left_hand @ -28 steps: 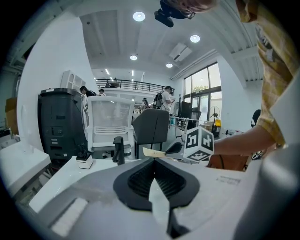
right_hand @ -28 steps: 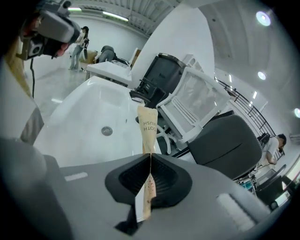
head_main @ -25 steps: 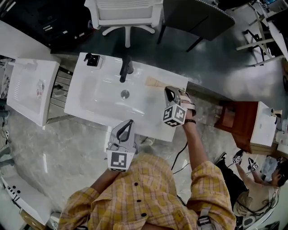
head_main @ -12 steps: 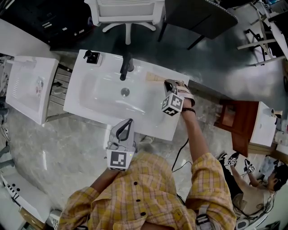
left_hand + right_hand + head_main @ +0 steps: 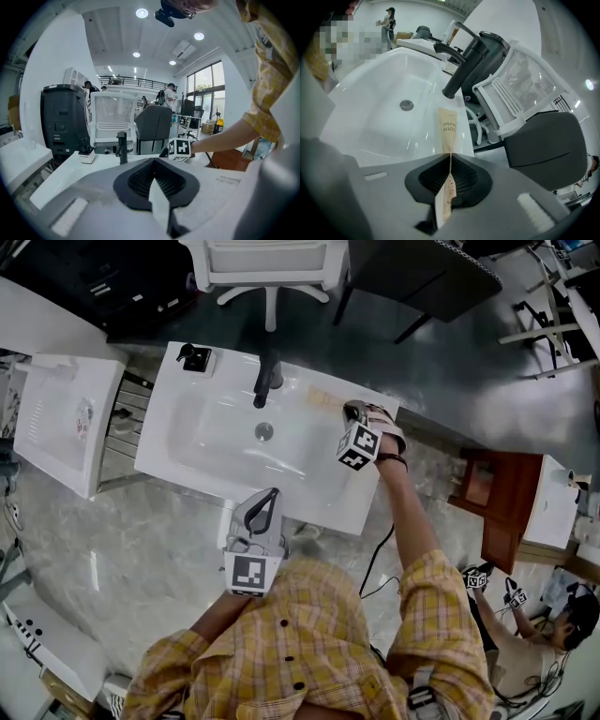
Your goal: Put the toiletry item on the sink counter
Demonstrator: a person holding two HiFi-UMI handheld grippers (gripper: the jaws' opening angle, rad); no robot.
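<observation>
A tan paper toothbrush packet [image 5: 323,397] [image 5: 449,125] sticks out of my right gripper [image 5: 351,412] [image 5: 450,157], which is shut on its near end. The packet's far end lies over the back right part of the white sink counter [image 5: 328,504], right of the black faucet [image 5: 266,381] [image 5: 464,61]. Whether it touches the counter I cannot tell. My left gripper [image 5: 270,497] [image 5: 154,174] hovers at the counter's front edge, shut with nothing in it.
The basin has a drain [image 5: 264,431]. A small black-and-white dispenser [image 5: 194,359] sits at the counter's back left corner. A second white sink unit [image 5: 56,418] stands at left. A white chair [image 5: 267,263] and a dark chair [image 5: 412,277] stand behind. A wooden cabinet [image 5: 492,493] stands right.
My right gripper has sunk and moved toward the counter's back right corner, carrying the packet closer to the surface. The left gripper has stayed put.
</observation>
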